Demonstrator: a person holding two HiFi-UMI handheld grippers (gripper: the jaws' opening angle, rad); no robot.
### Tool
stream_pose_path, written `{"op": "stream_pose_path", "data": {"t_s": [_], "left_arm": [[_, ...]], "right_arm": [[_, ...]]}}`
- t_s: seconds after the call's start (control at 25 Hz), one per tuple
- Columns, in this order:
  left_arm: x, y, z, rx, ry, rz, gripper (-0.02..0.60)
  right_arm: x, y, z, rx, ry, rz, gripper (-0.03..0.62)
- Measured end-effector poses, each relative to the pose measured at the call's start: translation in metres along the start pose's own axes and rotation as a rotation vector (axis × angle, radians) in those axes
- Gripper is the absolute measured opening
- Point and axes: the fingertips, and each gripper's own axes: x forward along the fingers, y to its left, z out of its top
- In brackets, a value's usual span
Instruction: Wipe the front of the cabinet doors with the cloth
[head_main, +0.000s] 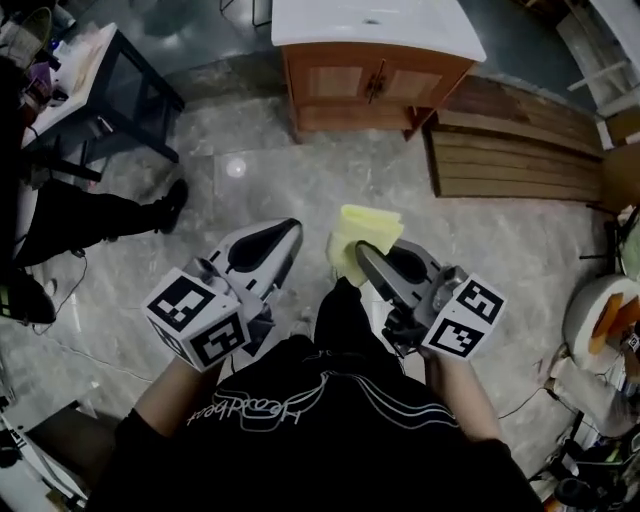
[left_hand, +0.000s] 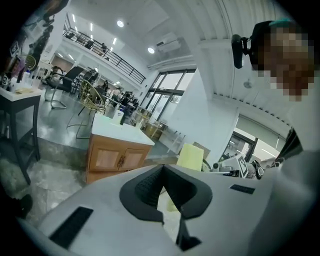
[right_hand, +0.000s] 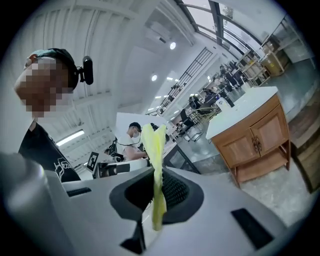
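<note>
The marble floor (head_main: 300, 170) fills most of the head view. The wooden cabinet (head_main: 360, 115) with its white top stands on it at the 12 o'clock edge. Its front faces back toward the person, and the two cabinet doors (head_main: 335, 82) sit side by side with their handles meeting in the middle. A stack of wooden planks (head_main: 510, 150) lies on the floor just beside the cabinet, at its 4 o'clock.

Both claws are low in the view, close to the person's body and well apart from the cabinet. The right claw (head_main: 362, 248) is closed on the yellow cloth (head_main: 365, 228), which stands edge-on between the pads. Most of the cloth sticks out past the tips toward 12 o'clock, and a short tail hangs behind them. The left claw (head_main: 292, 230) is at the right claw's 9 o'clock, with its tips together and nothing between them.

The coming move turns on one relation: the doors lie at 12 o'clock from the right claw, across an open stretch of floor. The cloth's long axis already runs along that line. In the right gripper view, though, the cabinet sits off at 3 o'clock, so the claw probably needs to swing toward the doors as it closes in. The right claw is slightly the nearer of the two and it holds the cloth, so the wiping likely falls to it. No wiping has begun.
</note>
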Motion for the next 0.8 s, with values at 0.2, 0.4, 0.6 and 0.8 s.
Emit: {"op": "stream_pose_path", "data": {"t_s": [0.2, 0.4, 0.6, 0.8], "left_arm": [[0.077, 0.04, 0.019, -0.043, -0.025, 0.068, 0.006], [0.139, 0.093, 0.024, -0.063, -0.036, 0.141, 0.006], [0.174, 0.152, 0.019, -0.088, -0.051, 0.201, 0.006], [0.189, 0.215, -0.001, -0.138, -0.08, 0.246, 0.006]], "right_arm": [[0.024, -0.087, 0.037, 0.019, 0.045, 0.038, 0.041], [0.058, -0.171, 0.067, 0.011, 0.069, 0.048, 0.041], [0.105, -0.228, 0.067, -0.032, 0.102, 0.055, 0.041], [0.148, -0.271, 0.042, -0.05, 0.119, 0.028, 0.041]]}}
